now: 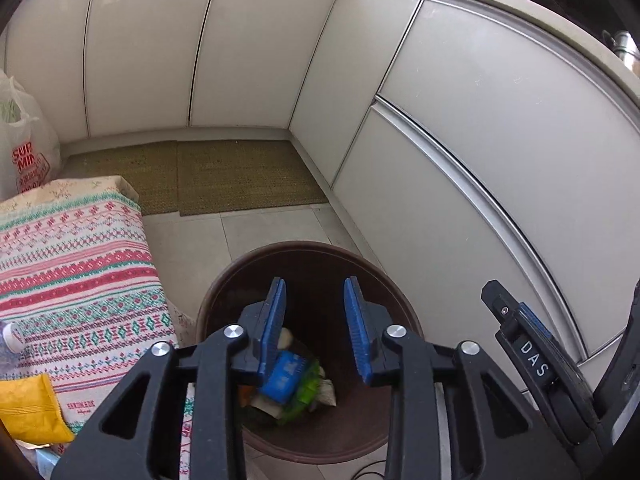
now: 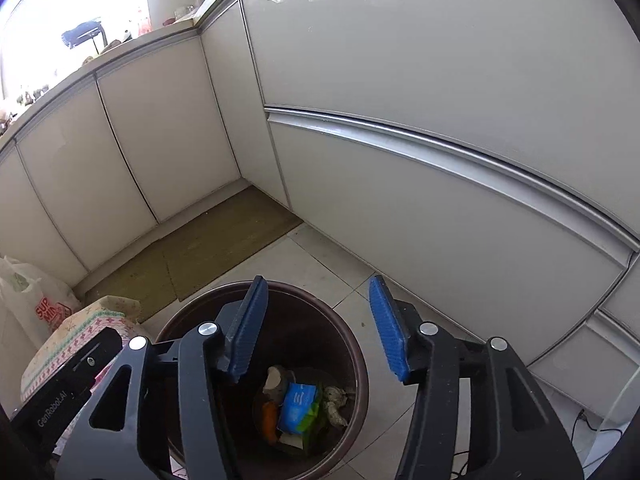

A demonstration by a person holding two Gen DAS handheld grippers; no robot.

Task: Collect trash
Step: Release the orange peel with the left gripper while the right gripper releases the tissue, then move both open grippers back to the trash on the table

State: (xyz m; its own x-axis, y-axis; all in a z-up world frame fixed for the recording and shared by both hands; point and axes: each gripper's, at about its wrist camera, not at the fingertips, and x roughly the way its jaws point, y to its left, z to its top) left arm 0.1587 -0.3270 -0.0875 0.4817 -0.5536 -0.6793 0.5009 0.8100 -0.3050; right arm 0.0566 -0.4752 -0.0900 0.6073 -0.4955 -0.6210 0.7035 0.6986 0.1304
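Note:
A dark brown round bin [image 1: 304,252] [image 2: 352,344] stands on the tiled floor beside the cabinets. At its bottom lies trash: a blue packet [image 1: 282,380] [image 2: 298,402], green wrapping [image 1: 308,390] and crumpled paper [image 2: 336,404]. My left gripper [image 1: 314,292] hovers over the bin's mouth, jaws apart, nothing between the blue pads [image 1: 276,320]. My right gripper [image 2: 318,286] hangs over the same bin, jaws wider apart and holding nothing. The right gripper's finger [image 1: 516,324] shows at the right of the left wrist view.
White cabinet doors [image 1: 248,48] wrap the corner, with a woven mat [image 1: 240,176] at their foot. A surface under a patterned cloth [image 1: 76,272] stands left of the bin, bearing a yellow packet [image 1: 32,408]. A white plastic bag [image 1: 28,148] sits behind it.

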